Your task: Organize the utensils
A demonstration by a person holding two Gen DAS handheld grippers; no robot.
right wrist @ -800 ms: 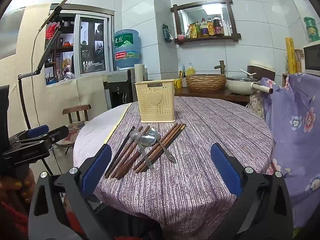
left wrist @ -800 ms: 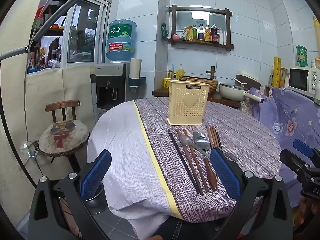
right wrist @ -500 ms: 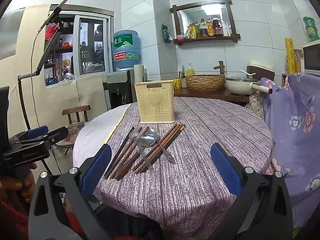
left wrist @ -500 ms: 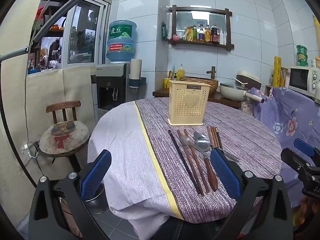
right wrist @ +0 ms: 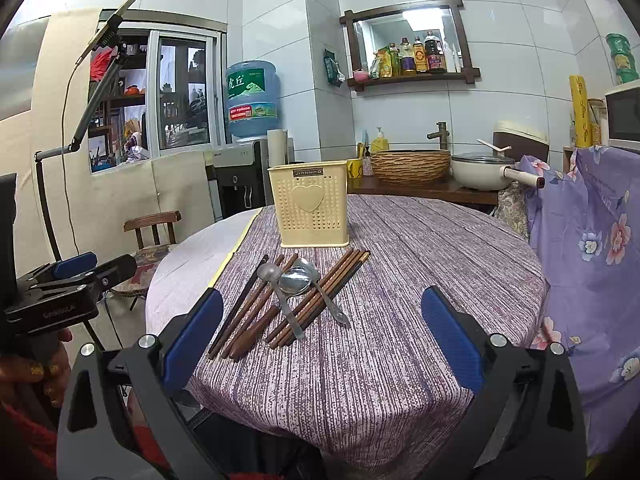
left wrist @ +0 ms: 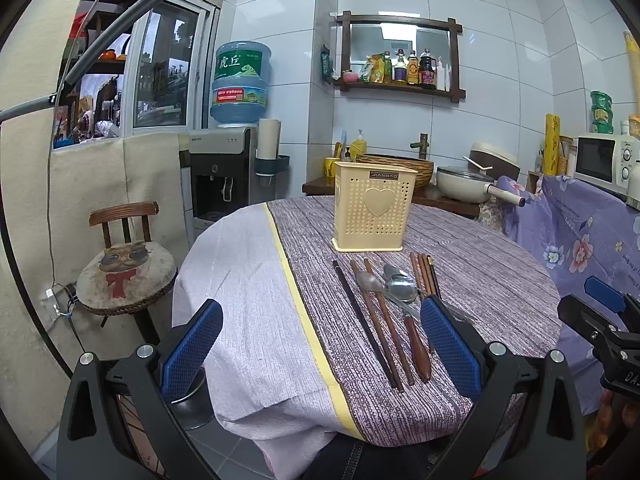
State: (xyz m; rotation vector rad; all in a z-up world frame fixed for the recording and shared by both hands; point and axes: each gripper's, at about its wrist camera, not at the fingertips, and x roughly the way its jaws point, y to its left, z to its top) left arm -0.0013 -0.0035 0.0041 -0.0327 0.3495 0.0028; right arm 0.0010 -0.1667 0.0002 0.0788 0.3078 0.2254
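A cream perforated utensil holder (left wrist: 374, 211) with a heart stands upright on the round table (left wrist: 480, 272); it also shows in the right wrist view (right wrist: 310, 210). In front of it lie several brown chopsticks (right wrist: 320, 300), a dark chopstick (left wrist: 362, 322), metal spoons (right wrist: 294, 280) and a wooden-handled utensil (left wrist: 416, 346). My left gripper (left wrist: 320, 350) is open and empty at the table's near edge. My right gripper (right wrist: 320, 338) is open and empty, short of the utensils.
A purple striped cloth covers the table, white cloth on its left part (left wrist: 236, 280). A wooden chair (left wrist: 126, 268) stands left. A water dispenser (left wrist: 226, 172), counter with basket and pot (right wrist: 480, 170), and a floral-covered piece (right wrist: 592, 240) lie behind and right.
Almost nothing has changed. Both views drift very slightly; the utensils and the holder have not moved, and both grippers stay open.
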